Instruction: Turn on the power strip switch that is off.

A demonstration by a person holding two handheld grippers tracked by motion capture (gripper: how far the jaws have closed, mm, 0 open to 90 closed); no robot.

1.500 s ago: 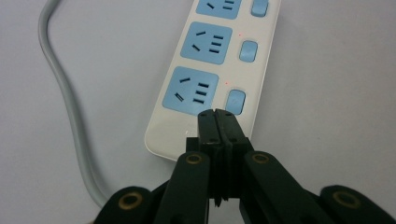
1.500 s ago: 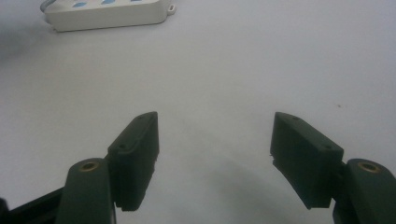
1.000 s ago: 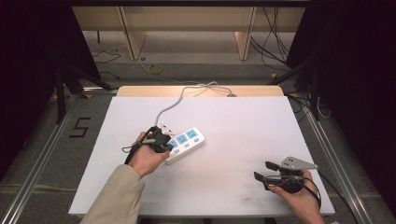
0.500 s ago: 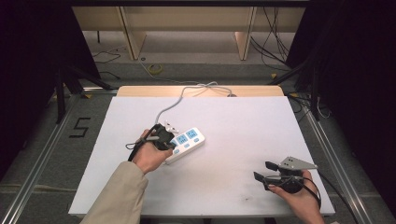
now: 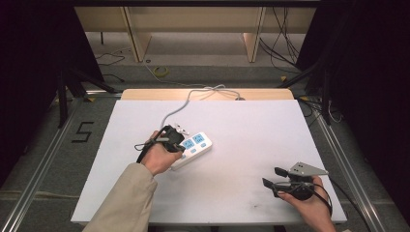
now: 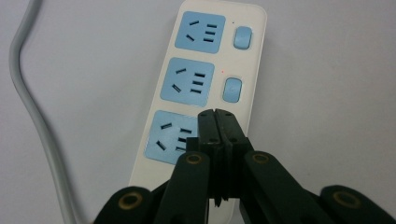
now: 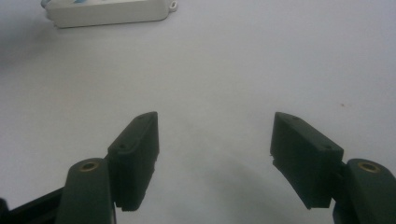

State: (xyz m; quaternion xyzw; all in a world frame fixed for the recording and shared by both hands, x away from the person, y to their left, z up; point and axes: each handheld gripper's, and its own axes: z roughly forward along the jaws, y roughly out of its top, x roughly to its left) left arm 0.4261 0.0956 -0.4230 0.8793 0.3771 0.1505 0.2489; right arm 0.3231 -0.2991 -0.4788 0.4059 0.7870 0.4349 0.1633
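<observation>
— White tabletop (image 5: 241,193) across the centre of the high view, wooden edge along its far side; grey cord (image 5: 193,96) running off the top toward the floor.
— And on it?
— White power strip (image 5: 196,145) just left of centre, blue sockets and blue switches. Left gripper (image 5: 175,141) over its near end, hand wrapped round the handle. Right gripper (image 5: 270,177) at lower right, well apart from the strip, idle.
— Tongs?
— Left clenched, jaws pressed together on nothing, tips down at the bottom of the left gripper view, over the spot beside the nearest socket (image 6: 169,137). Right released, jaws spread wide above bare table.
— Progress?
— Likely pressing switches. Small red dots visible beside the top switch (image 6: 243,37) and middle switch (image 6: 232,89); third switch hidden under the jaws, state unknown. Probably mid-press on that last one, little left after.
— View differences?
— Left gripper view gives sockets, switches, red dots; high view too small for those. Right gripper view catches the strip's end (image 7: 107,11) at upper left.
</observation>
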